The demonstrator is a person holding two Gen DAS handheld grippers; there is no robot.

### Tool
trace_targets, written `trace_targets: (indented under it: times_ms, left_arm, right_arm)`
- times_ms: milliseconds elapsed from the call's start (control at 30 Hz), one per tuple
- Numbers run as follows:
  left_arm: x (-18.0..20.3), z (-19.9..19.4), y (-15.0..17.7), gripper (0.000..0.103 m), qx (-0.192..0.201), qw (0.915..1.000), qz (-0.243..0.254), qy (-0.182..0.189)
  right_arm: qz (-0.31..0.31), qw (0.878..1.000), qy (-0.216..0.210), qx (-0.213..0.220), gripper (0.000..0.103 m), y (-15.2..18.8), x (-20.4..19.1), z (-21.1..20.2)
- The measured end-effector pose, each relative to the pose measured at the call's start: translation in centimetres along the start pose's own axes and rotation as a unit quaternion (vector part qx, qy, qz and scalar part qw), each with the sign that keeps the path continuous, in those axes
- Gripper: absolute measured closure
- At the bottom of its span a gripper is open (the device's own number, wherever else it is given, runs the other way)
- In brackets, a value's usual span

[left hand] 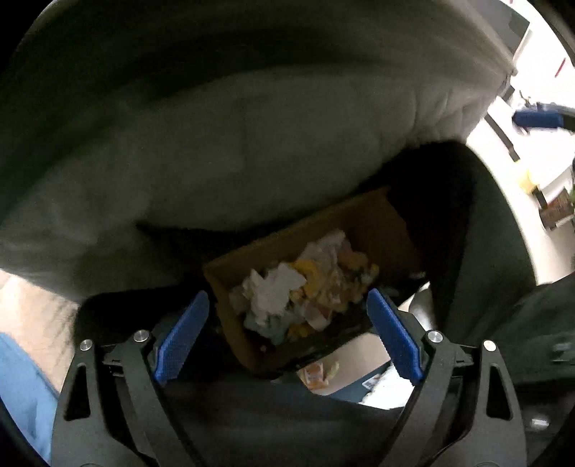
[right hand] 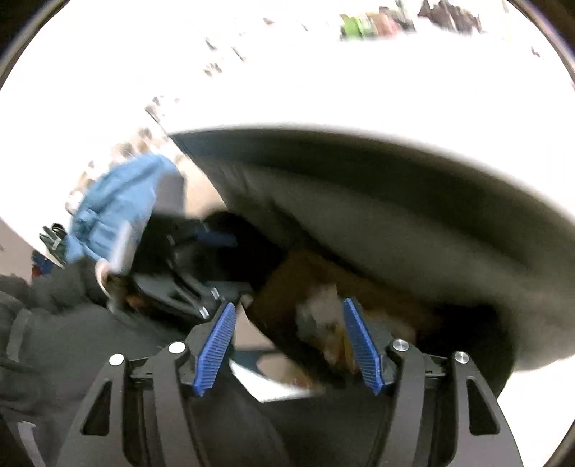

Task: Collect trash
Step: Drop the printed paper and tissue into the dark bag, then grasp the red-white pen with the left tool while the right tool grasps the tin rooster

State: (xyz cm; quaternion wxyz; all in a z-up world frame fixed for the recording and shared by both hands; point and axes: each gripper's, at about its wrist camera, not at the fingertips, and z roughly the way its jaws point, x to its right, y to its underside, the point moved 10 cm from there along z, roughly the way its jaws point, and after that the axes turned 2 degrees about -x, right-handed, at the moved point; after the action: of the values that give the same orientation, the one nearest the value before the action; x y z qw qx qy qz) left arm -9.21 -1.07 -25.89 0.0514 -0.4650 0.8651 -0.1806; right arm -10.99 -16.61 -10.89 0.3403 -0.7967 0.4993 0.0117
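A tilted brown cardboard box (left hand: 377,222) holds crumpled white and yellow paper trash (left hand: 305,287). It lies inside a dark grey trash bag (left hand: 215,151) whose wall billows above it. My left gripper (left hand: 287,298) is open, its blue pads on either side of the box, not touching it. In the right wrist view the box (right hand: 298,273) and blurred trash (right hand: 323,309) lie ahead of my open, empty right gripper (right hand: 287,312). The left gripper's black frame (right hand: 179,283) shows at that view's left.
A white table surface (right hand: 323,79) lies beyond the bag, with small items at its far edge (right hand: 370,25). A blue sleeve (right hand: 118,204) is at left. More scraps (left hand: 316,373) lie below the box. A blue-handled object (left hand: 537,118) sits at right.
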Motion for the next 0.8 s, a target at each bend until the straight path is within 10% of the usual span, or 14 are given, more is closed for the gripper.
trace_targets:
  times_ms: [267,400,567,800]
  left_arm:
    - [-5.0,-12.5,-5.2,0.015,0.097,0.9885,-0.084,-0.079]
    - [-10.8,-18.4,-9.8,0.013,0.168,0.9641,-0.168,-0.119]
    - [-17.2,-18.3,-14.9,0.013,0.19,0.9352,-0.231,-0.19]
    - [-19.7,-14.2,-19.9,0.013,0.174,0.9321,-0.226,-0.223]
  right_arm:
    - [-0.01,0.988,0.109,0.109,0.024,-16.7,4.3,-2.3]
    - [-0.001,0.984,0.14,0.108,0.021,-22.6,8.0,0.8]
    - [0.024,0.981,0.176,0.073,0.021,-28.8,11.5,8.7]
    - [0.077,0.982,0.171,0.036,0.022,-33.6,16.1,14.2]
